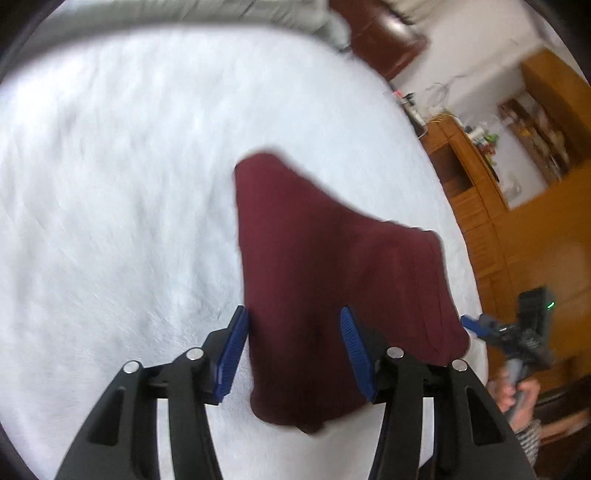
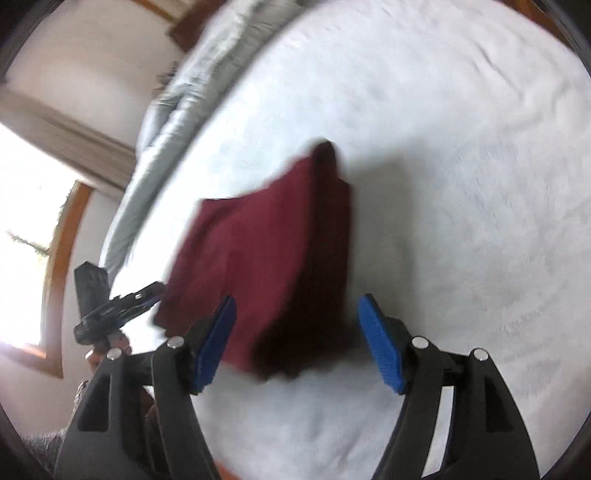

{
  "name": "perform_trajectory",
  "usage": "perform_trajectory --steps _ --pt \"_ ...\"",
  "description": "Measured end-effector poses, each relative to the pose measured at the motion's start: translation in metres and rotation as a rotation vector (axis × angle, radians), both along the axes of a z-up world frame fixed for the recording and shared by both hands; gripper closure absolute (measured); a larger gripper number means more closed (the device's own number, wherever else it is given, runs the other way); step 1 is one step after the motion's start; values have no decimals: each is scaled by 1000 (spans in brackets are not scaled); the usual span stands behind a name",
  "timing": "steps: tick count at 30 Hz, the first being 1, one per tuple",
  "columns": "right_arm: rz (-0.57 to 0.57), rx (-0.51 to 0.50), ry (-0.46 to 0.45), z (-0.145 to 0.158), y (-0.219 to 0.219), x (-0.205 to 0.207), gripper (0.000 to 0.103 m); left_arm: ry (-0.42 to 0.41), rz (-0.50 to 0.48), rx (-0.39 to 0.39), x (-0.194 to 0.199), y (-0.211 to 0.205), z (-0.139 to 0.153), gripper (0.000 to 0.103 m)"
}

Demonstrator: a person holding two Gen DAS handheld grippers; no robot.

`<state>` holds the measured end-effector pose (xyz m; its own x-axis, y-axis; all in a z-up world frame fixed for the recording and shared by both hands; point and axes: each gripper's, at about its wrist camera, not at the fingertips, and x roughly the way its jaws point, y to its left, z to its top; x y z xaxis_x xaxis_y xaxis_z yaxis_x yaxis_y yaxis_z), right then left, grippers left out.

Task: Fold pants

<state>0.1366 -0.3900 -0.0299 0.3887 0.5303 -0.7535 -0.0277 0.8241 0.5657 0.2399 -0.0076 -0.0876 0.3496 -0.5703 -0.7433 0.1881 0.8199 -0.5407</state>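
The dark red pants (image 1: 314, 266) lie folded into a thick bundle on the white bed cover (image 1: 110, 184). My left gripper (image 1: 293, 314) is open over the near end of the bundle, and the cloth shows between its blue pads (image 1: 232, 350) without being pinched. My right gripper (image 2: 298, 299) is open too. It straddles the other near corner of the pants (image 2: 266, 266), with a gap to its right pad (image 2: 380, 343). Each gripper shows at the edge of the other's view: the right gripper (image 1: 476, 325) and the left gripper (image 2: 144, 293). The picture is blurred.
A grey duvet (image 2: 173, 110) is bunched along the far side of the bed. Wooden shelves and cabinets (image 1: 480, 192) stand past the bed's right edge, with a brown headboard (image 1: 384, 33) behind. A bright window (image 2: 26, 221) is to the left. A person's hand (image 1: 517, 395) holds the right gripper.
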Motion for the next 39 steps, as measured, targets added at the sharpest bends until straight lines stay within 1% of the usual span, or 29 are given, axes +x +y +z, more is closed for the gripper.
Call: perform_trajectory --steps 2,4,6,7,9,10,12,13,14,15,17,20,22,23,24,25,26,28,29,32,33,35,37,39 --pt "50 1 -49 20 21 -5 34 -36 -31 -43 -8 -15 27 51" --pt "112 16 -64 30 38 -9 33 -85 -80 -65 -16 -39 46 49" --pt "138 23 -64 30 57 -4 30 -90 -123 -51 -20 -57 48 47" --pt "147 25 -62 29 70 1 30 -92 -138 -32 -22 -60 43 47" --pt "145 4 -33 20 74 4 30 -74 -154 36 -22 -75 28 47" --pt "137 -18 -7 11 75 7 31 -66 -155 48 -22 -76 23 47" --pt "109 -29 50 -9 71 9 38 -40 -153 112 -22 -71 -1 48" --pt "100 -23 66 -15 64 8 40 -37 -159 128 -22 -70 -10 48" --pt "96 -20 74 -22 63 8 46 -34 -168 135 -23 -70 -19 48" --pt "89 -14 82 -28 59 8 49 -36 -172 141 -24 -71 -24 48" --pt "86 -4 83 -31 57 5 51 -47 -183 149 -25 -72 -28 48" --pt "85 -28 86 -30 57 4 53 -41 -180 146 -25 -72 -23 48" --pt "71 -25 70 -19 59 -1 53 -41 -165 149 -32 -62 -17 48" --pt "64 -30 58 -11 61 -3 52 -51 -152 168 -36 -59 -11 47" --pt "58 -48 43 -5 62 -7 48 -66 -142 205 -41 -59 -5 41" --pt "56 -93 17 3 67 -11 47 -80 -129 246 -45 -58 -2 36" --pt "55 -141 5 7 71 -14 46 -94 -125 269 -47 -59 -1 33" --pt "58 -266 -12 8 83 -20 44 -121 -125 301 -53 -60 1 33" --pt "65 -315 -5 4 88 -21 44 -128 -126 320 -55 -62 -3 33" --pt "50 -329 66 -25 90 -17 41 -138 -127 358 -56 -67 -11 31" --pt "50 -335 71 -30 90 -17 41 -146 -130 362 -56 -69 -12 30" --pt "45 -338 48 -29 93 -18 40 -155 -126 372 -58 -70 -10 30" --pt "31 -325 32 -22 93 -23 39 -160 -114 361 -62 -68 -3 27" --pt "8 -324 21 -13 91 -29 39 -159 -92 355 -66 -67 2 20"
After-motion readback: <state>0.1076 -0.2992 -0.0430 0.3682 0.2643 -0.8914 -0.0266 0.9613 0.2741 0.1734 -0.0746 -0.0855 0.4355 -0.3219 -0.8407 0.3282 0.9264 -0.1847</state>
